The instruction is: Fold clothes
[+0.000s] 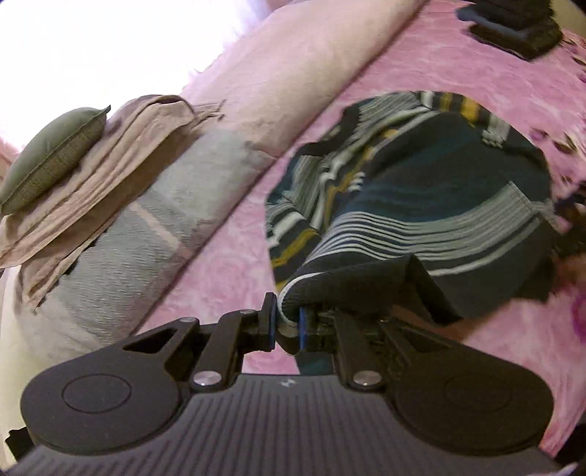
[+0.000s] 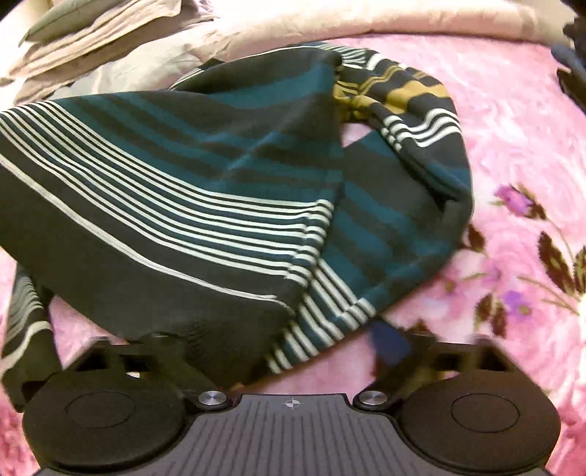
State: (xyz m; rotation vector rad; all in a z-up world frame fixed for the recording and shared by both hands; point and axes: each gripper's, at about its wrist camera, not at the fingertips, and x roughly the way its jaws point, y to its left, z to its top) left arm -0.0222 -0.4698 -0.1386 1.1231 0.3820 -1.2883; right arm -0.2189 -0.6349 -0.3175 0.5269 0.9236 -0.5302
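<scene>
While the striped garment (image 1: 421, 205) is lifted mid-bed (image 1: 227, 263), its hem is pinched by the left hand-held gripper (image 1: 289, 322); the right hand-held gripper's (image 2: 293, 351) closure cannot be told. Next, an even fold-over is judged necessary.

Blown-out window glare upper left, motion blur, fisheye-warped edges

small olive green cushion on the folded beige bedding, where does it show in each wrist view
Left wrist view: the small olive green cushion sits at the left edge, atop the folded beige bedding.
Right wrist view: the cushion shows only partly, in the top left corner.
Shared landmark: the dark striped teal and white garment on the pink floral blanket.
</scene>
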